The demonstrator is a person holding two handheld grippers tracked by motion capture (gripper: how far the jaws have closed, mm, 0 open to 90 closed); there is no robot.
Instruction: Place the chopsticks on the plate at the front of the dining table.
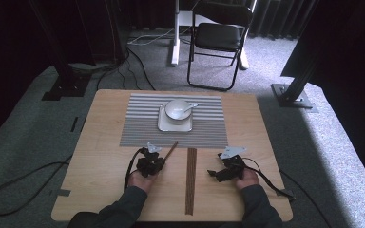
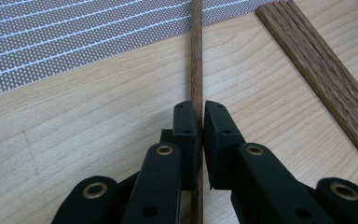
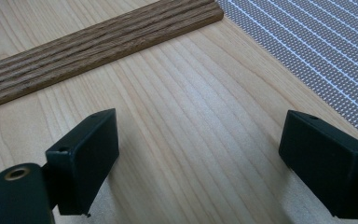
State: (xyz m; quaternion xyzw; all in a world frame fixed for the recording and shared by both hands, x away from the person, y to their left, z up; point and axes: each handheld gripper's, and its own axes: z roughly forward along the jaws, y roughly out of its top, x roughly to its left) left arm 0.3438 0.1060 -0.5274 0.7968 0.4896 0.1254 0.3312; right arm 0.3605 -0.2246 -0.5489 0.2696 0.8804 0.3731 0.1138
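- Left gripper [image 2: 199, 119]: its fingers [image 2: 185, 128] are clenched on a thin brown wooden stick [image 2: 196, 56], one pad pressing on each side of it.
- The stick runs straight out beyond the fingertips and passes back between them toward the hand. Its far end crosses the edge of the grey striped mat [image 2: 74, 37] ahead of the fingers.
- In the high view the same stick [image 1: 171, 150] slants up and away from the left gripper [image 1: 150, 164], its tip near the front edge of the mat [image 1: 138, 128].
- Right gripper [image 3: 198, 154]: its fingers [image 3: 86, 149] are released and stand wide apart with nothing between them; bare bench [image 3: 191, 116] shows in the gap.
- A bundle of wooden sticks [image 3: 93, 44] lies on the bench ahead of the right fingers, well apart from them, one end just beside the mat [image 3: 317, 46].
- In the high view that bundle [image 1: 190, 180] lies between the two grippers, running from the mat's front edge toward the person. The right gripper [image 1: 228, 168] sits to the side of it, not touching.
- In the left gripper view the bundle [image 2: 321, 70] lies off to the right of the fingers, clear of the held stick.
- Far beyond both sets of fingers, on the mat, a square white plate [image 1: 164, 124] carries a white bowl [image 1: 176, 109] with a spoon [image 1: 190, 107] resting in it.
- A hand [image 1: 140, 180] and sleeve hold each gripper from the near edge of the bench [image 1: 100, 166].
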